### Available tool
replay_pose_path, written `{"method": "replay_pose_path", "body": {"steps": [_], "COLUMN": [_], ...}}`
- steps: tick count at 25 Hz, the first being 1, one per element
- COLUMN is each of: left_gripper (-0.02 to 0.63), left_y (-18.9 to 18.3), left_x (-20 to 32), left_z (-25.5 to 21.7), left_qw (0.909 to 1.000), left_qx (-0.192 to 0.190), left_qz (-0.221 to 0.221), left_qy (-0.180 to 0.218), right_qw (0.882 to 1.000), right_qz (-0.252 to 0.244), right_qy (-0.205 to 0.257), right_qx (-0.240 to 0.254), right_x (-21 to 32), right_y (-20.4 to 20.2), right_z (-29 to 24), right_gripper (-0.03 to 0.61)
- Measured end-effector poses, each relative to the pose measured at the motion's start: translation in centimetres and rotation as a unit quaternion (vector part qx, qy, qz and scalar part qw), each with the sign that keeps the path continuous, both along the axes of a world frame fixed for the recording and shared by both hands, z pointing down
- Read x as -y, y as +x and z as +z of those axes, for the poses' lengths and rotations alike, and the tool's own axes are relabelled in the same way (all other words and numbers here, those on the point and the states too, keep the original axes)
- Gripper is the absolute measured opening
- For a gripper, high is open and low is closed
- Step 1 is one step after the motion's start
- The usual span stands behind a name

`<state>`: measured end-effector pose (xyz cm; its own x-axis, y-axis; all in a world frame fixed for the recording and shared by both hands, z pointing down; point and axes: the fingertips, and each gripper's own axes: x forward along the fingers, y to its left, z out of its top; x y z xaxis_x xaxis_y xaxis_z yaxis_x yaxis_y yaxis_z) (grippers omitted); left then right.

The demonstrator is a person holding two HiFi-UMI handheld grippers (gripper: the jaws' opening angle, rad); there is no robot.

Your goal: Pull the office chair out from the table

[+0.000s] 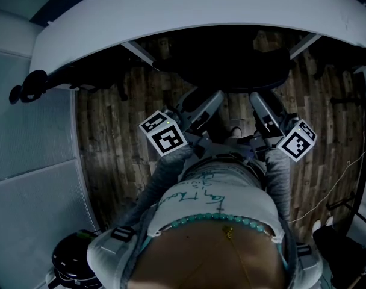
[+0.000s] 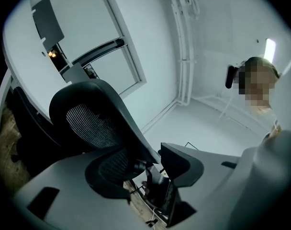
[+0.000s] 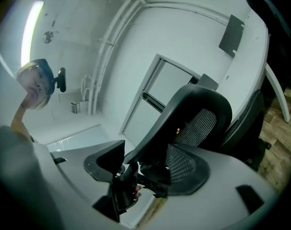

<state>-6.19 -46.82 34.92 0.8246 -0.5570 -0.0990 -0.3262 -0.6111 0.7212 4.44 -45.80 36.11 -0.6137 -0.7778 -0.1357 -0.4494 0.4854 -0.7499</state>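
A black mesh-backed office chair (image 1: 225, 65) stands tucked under the curved white table (image 1: 201, 11), seen from above in the head view. Both grippers reach forward to its back. My left gripper (image 1: 210, 101) is open; in the left gripper view the rim of the chair back (image 2: 88, 121) runs between the spread grey jaws of the gripper (image 2: 140, 164), and the pads do not press on it. My right gripper (image 1: 259, 104) is open too, its jaws (image 3: 150, 169) standing either side of the chair back (image 3: 198, 123) frame.
The floor is wood planking (image 1: 111, 143). A grey panel (image 1: 32, 149) lies to the left, with a round black container (image 1: 74, 261) near my left side. A white cable (image 1: 333, 191) trails over the floor at right. A dark object (image 1: 26, 86) hangs at the table's left end.
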Motion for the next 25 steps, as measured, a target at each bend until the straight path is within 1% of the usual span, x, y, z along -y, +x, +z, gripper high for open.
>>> {"method": "replay_pose_path", "body": {"steps": [2, 5, 8, 14, 17, 20, 25], "left_gripper": [0.212, 0.227, 0.232, 0.235, 0.235, 0.235, 0.233], "left_y": [0.2, 0.6, 0.8, 1.4, 1.7, 2.1, 2.3], "left_x": [0.5, 1.1, 1.9, 3.8, 4.4, 4.9, 5.1], "left_z": [-0.2, -0.2, -0.5, -1.3, -1.2, -1.2, -1.0], "left_qw": [1.0, 0.9999, 0.9998, 0.9997, 0.9997, 0.9993, 0.9981], "left_qx": [-0.005, -0.004, -0.008, -0.002, 0.0, -0.003, -0.021], "left_qz": [-0.006, -0.012, -0.018, -0.023, -0.025, -0.038, -0.057], "left_qy": [-0.004, -0.006, -0.007, 0.005, 0.003, -0.002, -0.007], "right_qw": [1.0, 1.0, 1.0, 1.0, 0.999, 0.999, 0.999], "right_qz": [0.006, 0.011, 0.008, 0.009, 0.013, 0.02, 0.017], "right_qy": [-0.008, -0.021, -0.024, -0.029, -0.021, -0.018, -0.025], "right_qx": [0.004, -0.006, -0.008, -0.009, -0.026, -0.047, -0.024], "right_x": [0.7, 1.4, 2.1, 3.7, 4.7, 5.4, 5.6], "right_y": [0.1, 0.0, -0.6, -1.5, -1.9, -1.7, -1.5], "right_z": [-0.1, 0.0, 0.0, -0.5, -1.0, -1.2, -0.9], "right_gripper": [0.261, 0.265, 0.265, 0.265, 0.265, 0.265, 0.265]}}
